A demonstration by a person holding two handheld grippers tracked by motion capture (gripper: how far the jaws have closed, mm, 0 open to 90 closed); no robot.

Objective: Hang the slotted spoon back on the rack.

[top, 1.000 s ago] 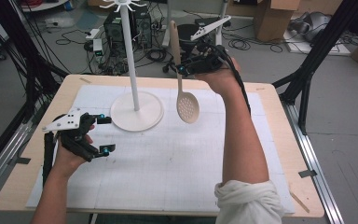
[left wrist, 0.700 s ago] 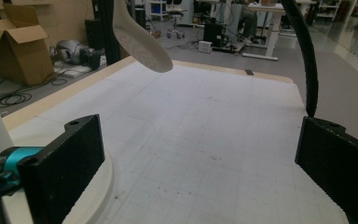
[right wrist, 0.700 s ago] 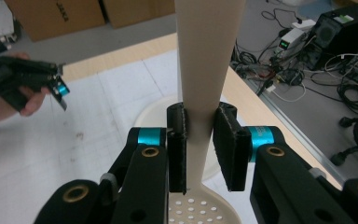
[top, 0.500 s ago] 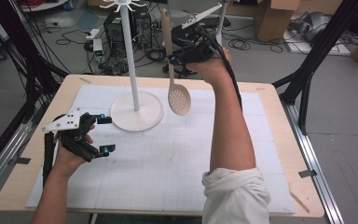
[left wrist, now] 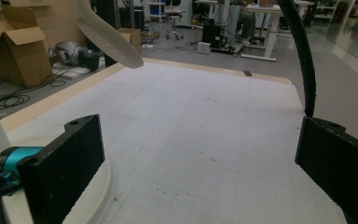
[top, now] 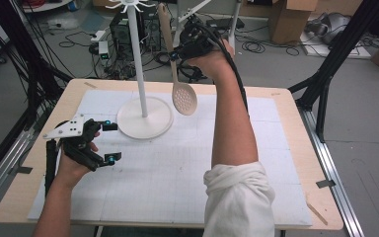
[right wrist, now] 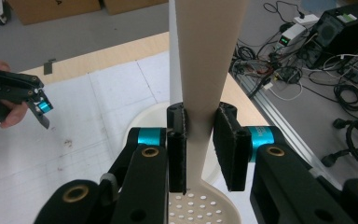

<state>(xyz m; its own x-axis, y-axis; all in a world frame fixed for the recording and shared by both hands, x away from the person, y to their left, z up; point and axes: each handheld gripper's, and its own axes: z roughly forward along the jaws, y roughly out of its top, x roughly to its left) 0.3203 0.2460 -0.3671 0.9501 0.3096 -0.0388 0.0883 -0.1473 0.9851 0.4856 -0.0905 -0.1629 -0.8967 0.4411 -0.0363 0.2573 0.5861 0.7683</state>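
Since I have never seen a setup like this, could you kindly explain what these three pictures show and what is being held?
No robot arm here: a person holds a hand-operated two-jaw tool in each hand. The high view looks down on a pale wooden table covered by a white gridded mat. On the mat stands a white rack with a round base and tall pole. The other two pictures come from cameras riding on each tool, looking along its black jaws.

The right gripper is raised above the table's far side, jaws shut on the handle of a cream slotted spoon with a perforated bowl, which hangs bowl-down beside the pole. The left gripper sits low near the rack's base, jaws wide apart, holding nothing.
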